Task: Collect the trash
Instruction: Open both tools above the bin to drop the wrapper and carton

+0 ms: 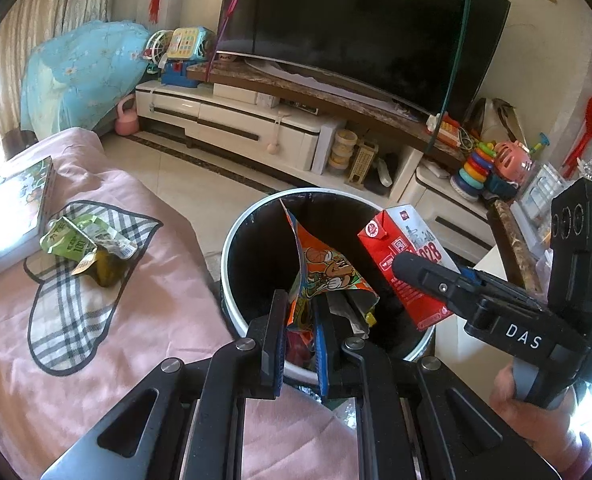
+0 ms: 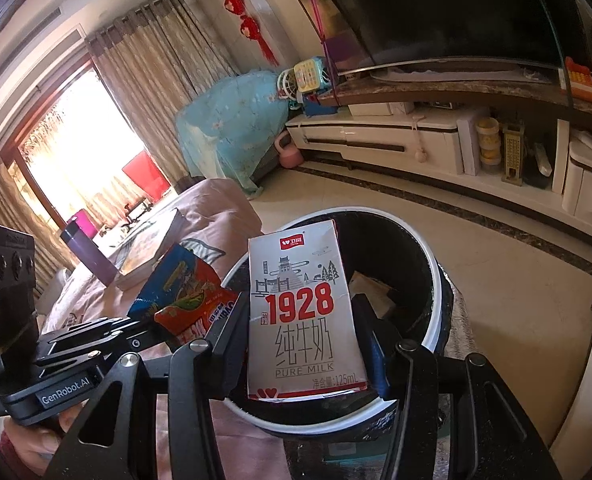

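Left gripper (image 1: 300, 322) clamped one orange snack wrapper (image 1: 327, 272); right gripper (image 2: 301, 344) held one milk carton (image 2: 301, 316). One black bin (image 1: 252, 240) sat below both. One green wrapper (image 1: 88, 244) lay left of them.

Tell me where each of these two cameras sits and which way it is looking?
Left wrist: sits on the left gripper, looking down along its fingers at the snack wrapper they pinch over the trash bin; the right gripper and a hand show.
Right wrist: sits on the right gripper, looking down at the milk carton it holds over the bin; the left gripper shows.
Shared: bin, carton, wrapper, TV, pink cover.
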